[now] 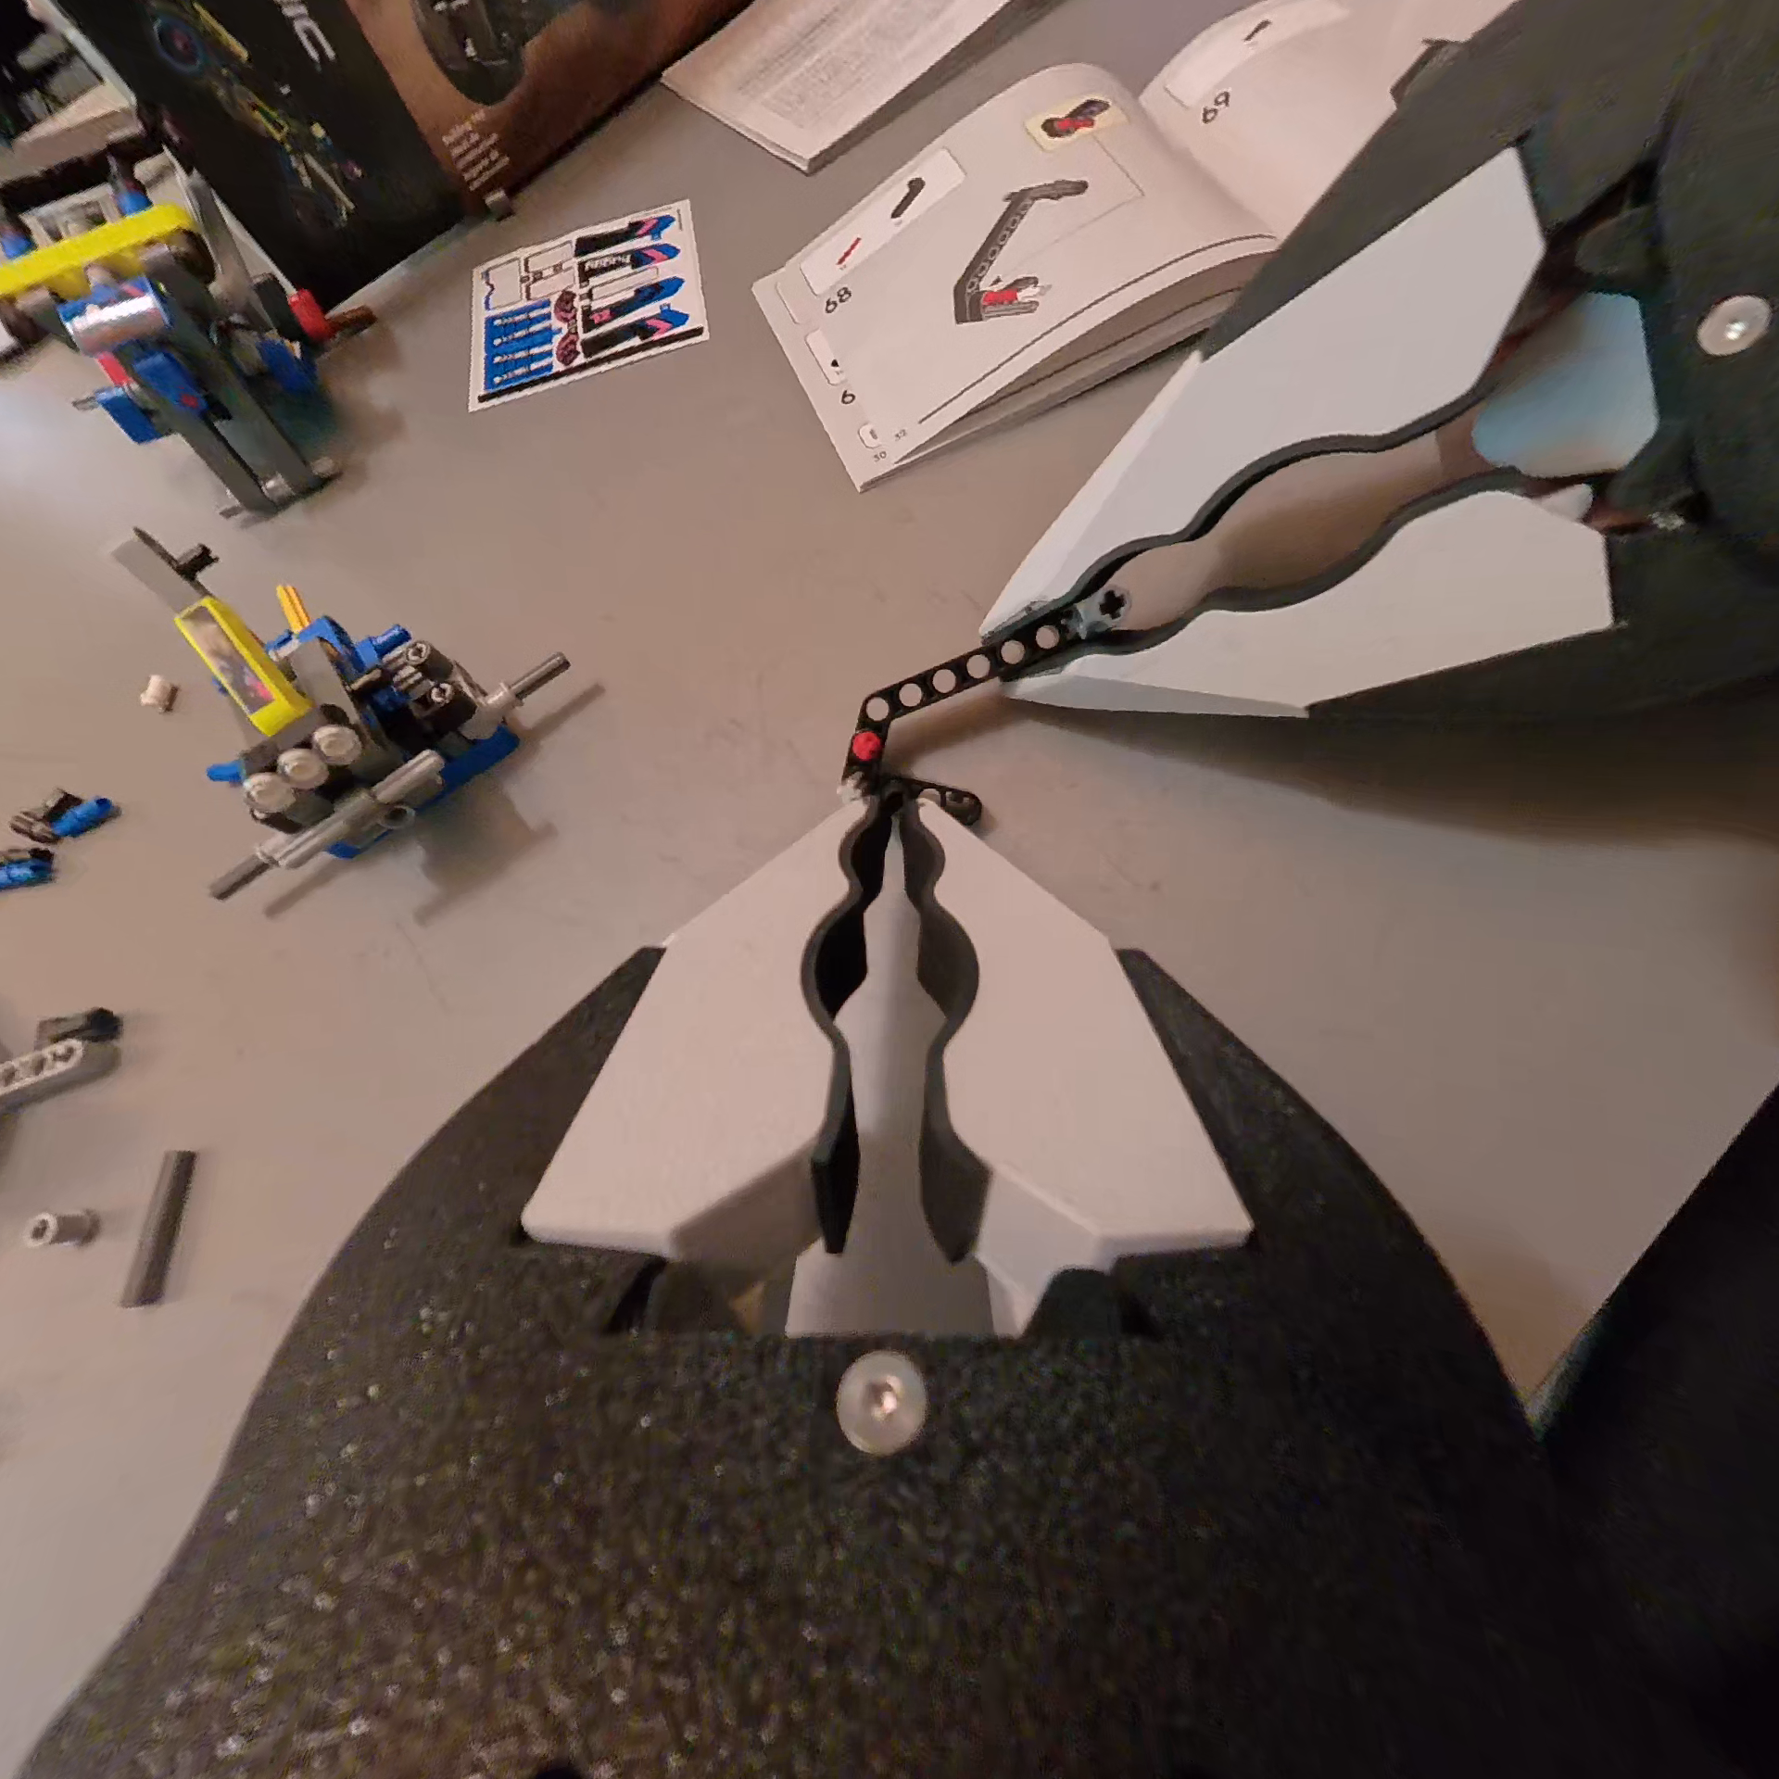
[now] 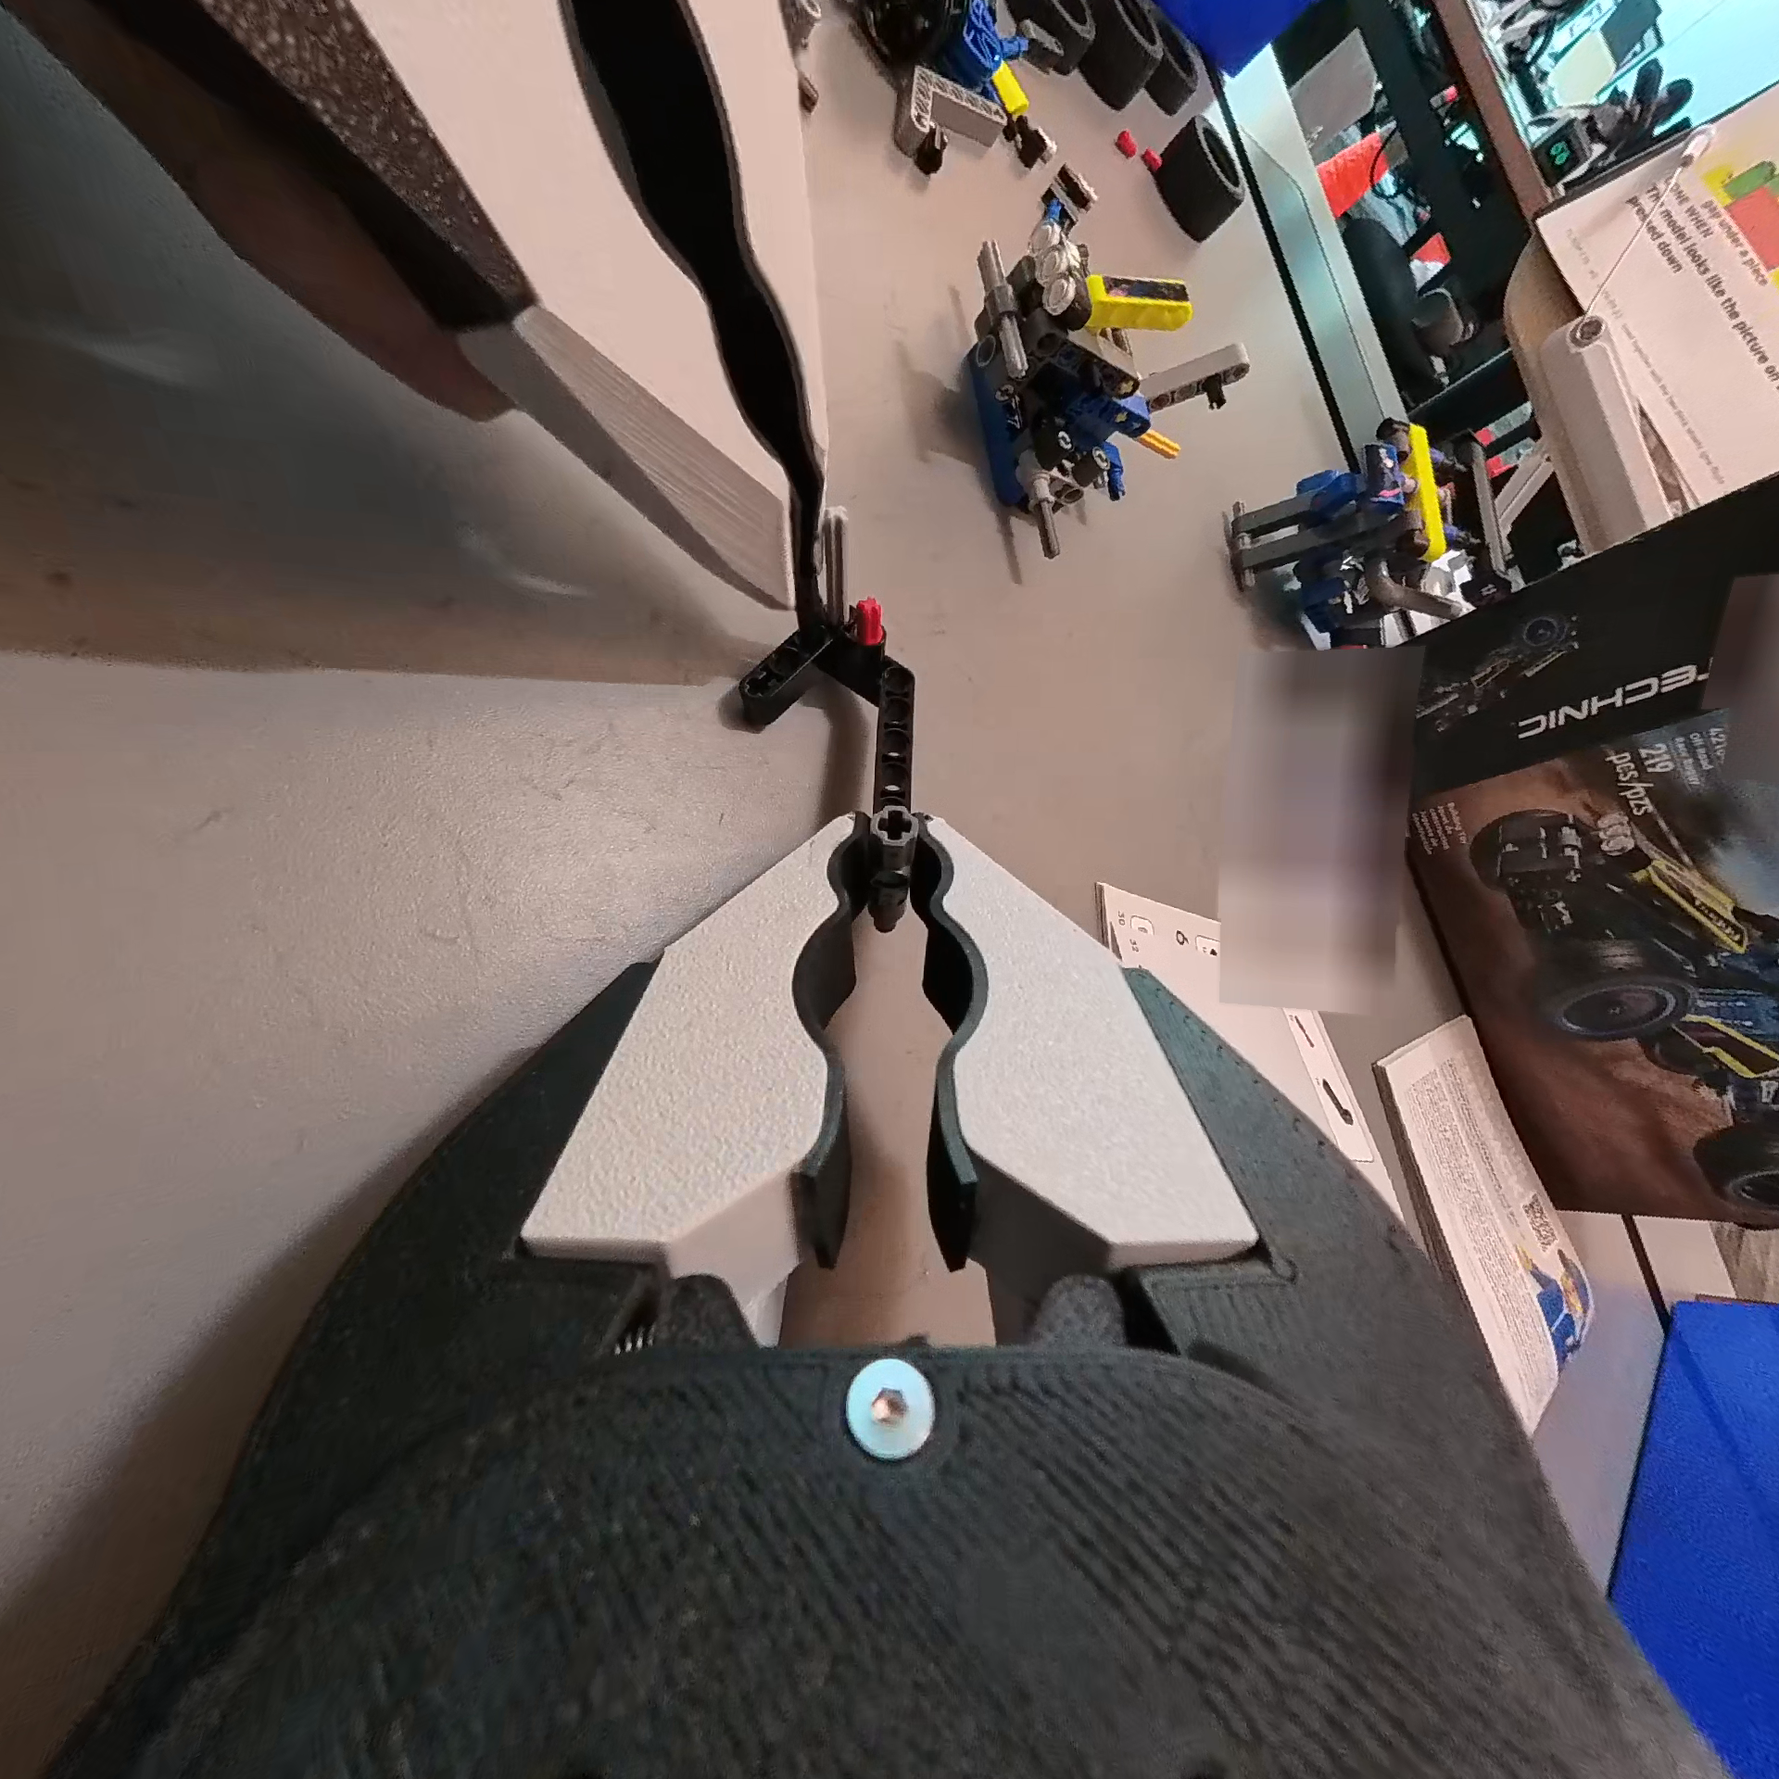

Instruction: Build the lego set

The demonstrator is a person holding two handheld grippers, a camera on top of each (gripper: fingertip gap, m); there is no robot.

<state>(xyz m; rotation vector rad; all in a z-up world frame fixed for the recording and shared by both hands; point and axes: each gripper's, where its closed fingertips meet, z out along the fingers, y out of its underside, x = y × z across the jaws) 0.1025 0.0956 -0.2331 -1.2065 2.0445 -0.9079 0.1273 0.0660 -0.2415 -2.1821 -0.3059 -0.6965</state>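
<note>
Far left on the grey table (image 1: pixel 674 539) sits a blue, grey and yellow brick assembly (image 1: pixel 356 732), with loose small parts near the edge.

Further right, the left claw (image 1: pixel 890 804) is closed down narrow at its tips on the short end of a black bent beam (image 1: pixel 948 679). A red pin (image 1: pixel 866 743) stands in the beam beside the elbow, and a second short black beam (image 1: pixel 948 794) juts out by the tips.

From the elbow the long holed arm runs right into the right claw (image 2: pixel 890 847), which clamps a dark grey connector (image 2: pixel 890 842) at that end, pads pressed on both sides.

It looks light, stiff and slick plastic. It is thin enough to twist out of a pinch, so the ends seem the surest hold.

Behind lie a sticker sheet (image 1: pixel 587 303) and an open instruction booklet (image 1: pixel 1011 289).
</note>
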